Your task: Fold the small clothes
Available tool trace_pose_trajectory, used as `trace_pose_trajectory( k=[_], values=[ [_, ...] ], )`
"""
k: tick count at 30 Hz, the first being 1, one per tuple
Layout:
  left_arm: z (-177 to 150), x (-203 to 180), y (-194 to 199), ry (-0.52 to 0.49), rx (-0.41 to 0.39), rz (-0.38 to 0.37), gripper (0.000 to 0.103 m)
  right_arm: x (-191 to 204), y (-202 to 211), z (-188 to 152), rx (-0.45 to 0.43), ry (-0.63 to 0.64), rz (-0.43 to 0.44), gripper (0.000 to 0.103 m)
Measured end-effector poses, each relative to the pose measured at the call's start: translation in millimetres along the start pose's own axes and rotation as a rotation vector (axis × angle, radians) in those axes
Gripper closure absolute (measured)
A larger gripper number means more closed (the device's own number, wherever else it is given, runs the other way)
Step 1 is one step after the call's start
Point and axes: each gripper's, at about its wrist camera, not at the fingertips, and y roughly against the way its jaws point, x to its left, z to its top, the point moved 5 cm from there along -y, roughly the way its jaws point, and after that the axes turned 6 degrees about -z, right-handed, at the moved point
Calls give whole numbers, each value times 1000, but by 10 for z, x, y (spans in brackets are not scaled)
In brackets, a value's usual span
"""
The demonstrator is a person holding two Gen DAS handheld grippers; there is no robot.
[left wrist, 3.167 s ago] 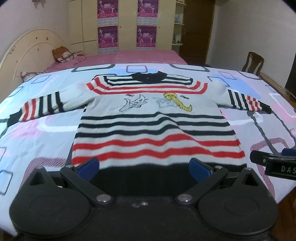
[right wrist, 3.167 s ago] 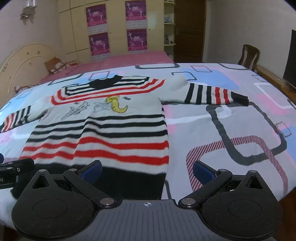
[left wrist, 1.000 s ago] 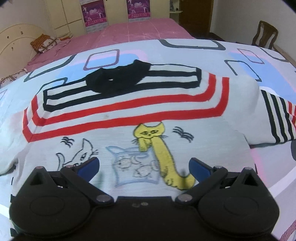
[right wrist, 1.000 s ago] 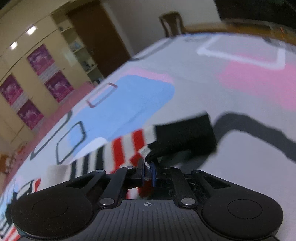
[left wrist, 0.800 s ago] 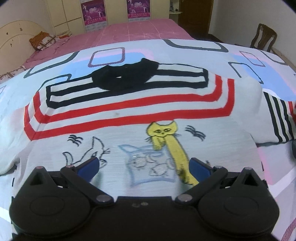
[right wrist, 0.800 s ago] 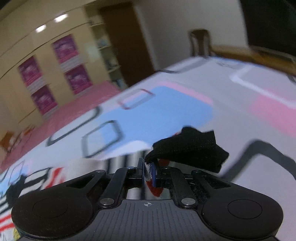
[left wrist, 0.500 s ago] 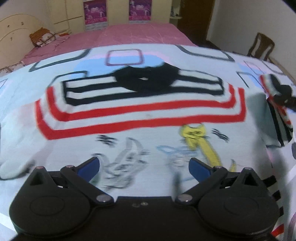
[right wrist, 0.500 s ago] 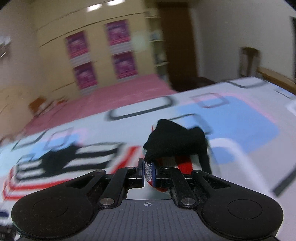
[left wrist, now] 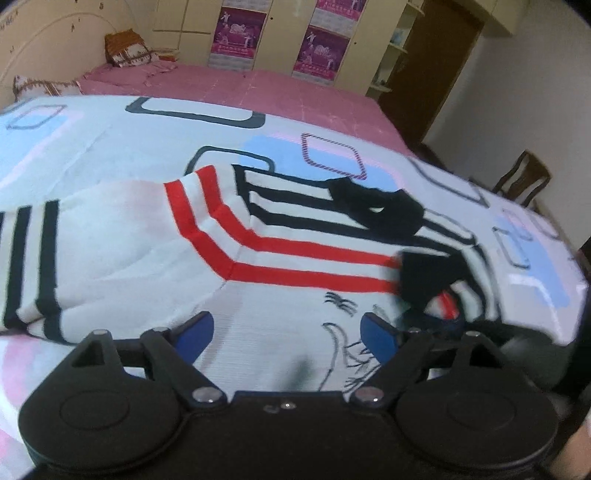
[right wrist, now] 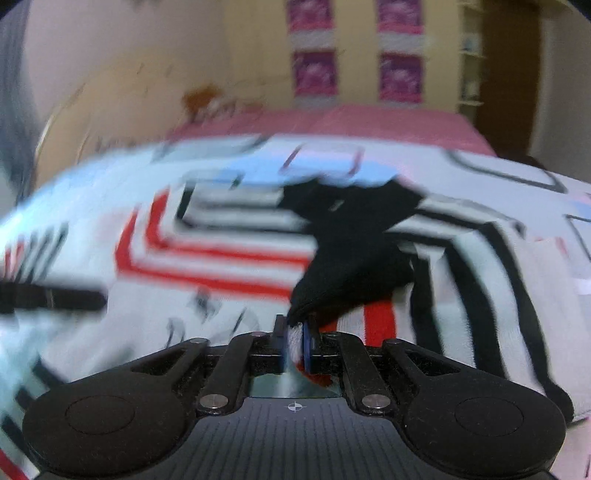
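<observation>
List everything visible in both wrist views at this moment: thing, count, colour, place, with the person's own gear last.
sweater: one, white with red and black stripes, black collar, spread on the quilt.
right sleeve cuff: one, black, folded over the sweater's chest, between the right claw's pads.
quilt: one, pale with blue, pink and grey rectangles, under the sweater.
pink bedspread: one, behind the quilt.
posters: four, purple, on the cream wardrobe.
chair: one, brown wood, right of the bed.
left claw: one, black with blue pads, open over the sweater, having just narrowed slightly.
right claw: one, black, on the cuff, jaws just easing apart.
</observation>
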Motion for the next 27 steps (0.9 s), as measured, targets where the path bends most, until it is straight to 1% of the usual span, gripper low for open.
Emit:
trace_pose_trajectory(
  k=[1, 2, 3, 4, 5, 6, 8, 10, 11, 13, 15, 16, 17, 18, 20, 21, 22, 23, 24, 26, 27],
  values=[
    [10, -23, -12, 3, -5, -17, 17, 92, -14, -32, -15, 55, -12, 73],
    [13, -40, -27, 2, -8, -29, 17, 159, 15, -55, -41, 95, -3, 40],
    [19, -77, -54, -1, -7, -43, 17, 210, 94, -96, -65, 106, 6, 32],
    [10, -106, -67, -8, -4, -56, 17, 215, 128, -119, -75, 103, 16, 32],
    [5, -155, -103, -18, 2, -70, 17, 160, 158, -140, -70, 89, 11, 33],
    [0, -212, -153, -25, 9, -87, 18, 91, 224, -191, -74, 69, 2, 43],
    [-12, -358, -288, -41, 24, -128, 18, -130, 301, -231, -73, 3, -21, 60],
    [-40, -510, -455, -60, 49, -156, 22, -422, 404, -252, -83, -73, -79, 63],
    [-61, -596, -544, -70, 61, -171, 23, -559, 447, -258, -92, -105, -104, 66],
    [-86, -745, -681, -102, 76, -180, 23, -836, 563, -280, -117, -174, -162, 66],
    [-82, -873, -804, -150, 78, -154, 23, -1127, 658, -282, -141, -245, -229, 66],
    [-65, -916, -861, -165, 77, -142, 23, -1251, 694, -296, -143, -278, -260, 67],
    [-42, -953, -928, -186, 76, -112, 25, -1371, 726, -324, -135, -311, -294, 68],
    [-19, -963, -989, -205, 76, -80, 30, -1513, 716, -350, -115, -344, -316, 74],
    [29, -920, -1070, -219, 77, -44, 57, -1684, 664, -403, -85, -407, -326, 79],
    [54, -885, -1102, -217, 74, -50, 79, -1757, 665, -430, -84, -433, -317, 79],
    [77, -844, -1113, -203, 72, -66, 92, -1800, 628, -426, -84, -446, -307, 79],
    [111, -789, -1083, -182, 57, -76, 92, -1819, 587, -420, -80, -447, -303, 79],
    [148, -752, -1019, -169, 24, -89, 95, -1814, 531, -408, -68, -441, -302, 79],
    [209, -713, -804, -156, -85, -127, 95, -1809, 509, -421, -55, -432, -296, 80],
    [207, -687, -710, -154, -125, -129, 96, -1797, 500, -419, -49, -424, -293, 86]
  ],
)
